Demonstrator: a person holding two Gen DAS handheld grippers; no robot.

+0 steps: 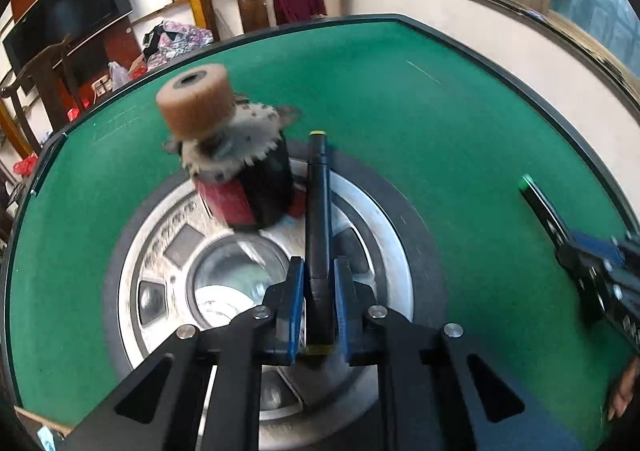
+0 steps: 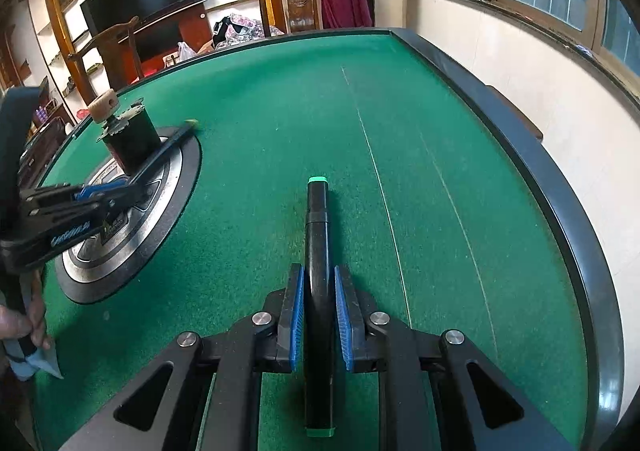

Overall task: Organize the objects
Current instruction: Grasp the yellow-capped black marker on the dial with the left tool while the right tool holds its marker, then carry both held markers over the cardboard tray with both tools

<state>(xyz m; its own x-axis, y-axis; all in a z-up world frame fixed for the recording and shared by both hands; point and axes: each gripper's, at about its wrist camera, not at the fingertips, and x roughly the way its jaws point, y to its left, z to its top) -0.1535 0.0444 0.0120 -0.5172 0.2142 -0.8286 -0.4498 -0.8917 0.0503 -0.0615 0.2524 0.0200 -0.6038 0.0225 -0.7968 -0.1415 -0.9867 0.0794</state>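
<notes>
A black marker with a yellow cap (image 1: pixel 318 235) is clamped lengthwise between the blue pads of the left hand-held gripper (image 1: pixel 318 291), its tip pointing away, above a silver wheel (image 1: pixel 160 251) lying on the green desk (image 1: pixel 400 111). Beside the marker's tip a black and red motor part (image 1: pixel 240 179) stands on the wheel. A black marker with green ends (image 2: pixel 318 291) is gripped likewise by the right hand-held gripper (image 2: pixel 318 311), over bare felt, well apart from the wheel
</notes>
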